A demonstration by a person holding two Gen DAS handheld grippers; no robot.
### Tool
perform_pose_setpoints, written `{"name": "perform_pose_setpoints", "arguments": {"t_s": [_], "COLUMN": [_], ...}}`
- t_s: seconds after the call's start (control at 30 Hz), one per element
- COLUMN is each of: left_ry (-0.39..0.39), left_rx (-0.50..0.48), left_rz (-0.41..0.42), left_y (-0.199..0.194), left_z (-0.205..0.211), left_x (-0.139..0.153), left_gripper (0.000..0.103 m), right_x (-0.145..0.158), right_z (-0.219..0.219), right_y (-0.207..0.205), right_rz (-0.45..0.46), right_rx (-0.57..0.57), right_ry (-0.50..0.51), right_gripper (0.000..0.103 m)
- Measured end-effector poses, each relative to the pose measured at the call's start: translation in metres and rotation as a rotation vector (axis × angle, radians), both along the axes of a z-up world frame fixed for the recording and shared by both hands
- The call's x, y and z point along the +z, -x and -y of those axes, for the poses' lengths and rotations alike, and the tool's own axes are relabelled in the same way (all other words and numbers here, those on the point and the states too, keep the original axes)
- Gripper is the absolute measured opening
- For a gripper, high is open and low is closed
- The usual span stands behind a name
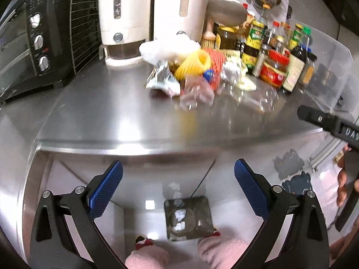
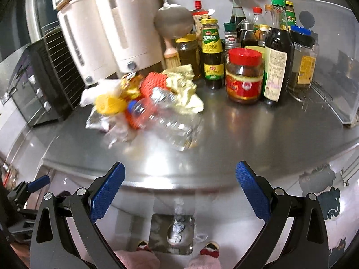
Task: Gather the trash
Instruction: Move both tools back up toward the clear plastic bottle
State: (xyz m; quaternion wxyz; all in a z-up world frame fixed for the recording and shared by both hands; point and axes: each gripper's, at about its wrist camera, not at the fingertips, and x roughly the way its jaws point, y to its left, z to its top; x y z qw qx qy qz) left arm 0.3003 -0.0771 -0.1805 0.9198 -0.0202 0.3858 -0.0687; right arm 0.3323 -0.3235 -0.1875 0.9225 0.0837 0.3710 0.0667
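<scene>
Trash lies heaped toward the back of the steel surface (image 2: 224, 134), just in front of two white canisters (image 2: 116, 29) and beside a cluster of sauce bottles and jars (image 2: 244, 76); the heap holds a clear plastic bottle (image 2: 170, 118) with a blue cap lying on its side at the front, a yellow ribbed cup (image 2: 110, 104), an orange netted piece (image 2: 152, 85), crumpled pale yellow paper (image 2: 184, 89), a silvery foil wrapper (image 1: 162, 78) and white crumpled plastic (image 1: 166, 49); the pieces touch and overlap one another; a black toaster oven (image 1: 33, 44) stands at the far left of the surface, well apart from the heap; left tool (image 1: 178, 188) is held off the front edge of the surface, its blue pads spread wide with nothing between them; right tool (image 2: 180, 190) hovers likewise off the front edge, spread wide and empty, nearer the bottles; below both, the floor shows a square drain cover (image 2: 172, 233) and the person's pink trouser legs (image 1: 145, 257); a hand (image 1: 345, 179) grips the right tool's handle at the edge of the left view.
</scene>
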Motion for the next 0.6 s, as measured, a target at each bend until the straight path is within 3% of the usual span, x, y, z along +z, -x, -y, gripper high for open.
{"name": "perform_pose_setpoints", "arguments": {"t_s": [0.1, 0.37, 0.6], "left_ry": [0.002, 0.005, -0.01], "left_rx": [-0.004, -0.038, -0.031], "left_rz": [0.001, -0.026, -0.045], "left_y": [-0.022, -0.084, -0.12], "left_z": [0.006, 0.029, 0.04], "left_x": [0.001, -0.003, -0.013], "left_gripper": [0.081, 0.061, 0.06], "right_x": [0.0, -0.004, -0.008], "right_z": [0.004, -0.006, -0.009], "right_y": [-0.021, -0.068, -0.1], "right_rz": [0.005, -0.017, -0.063], "right_rx": [-0.004, 0.084, 0.133], "right_ry": [0.002, -0.003, -0.015], "right_gripper": [0.099, 0.094, 0.094]}}
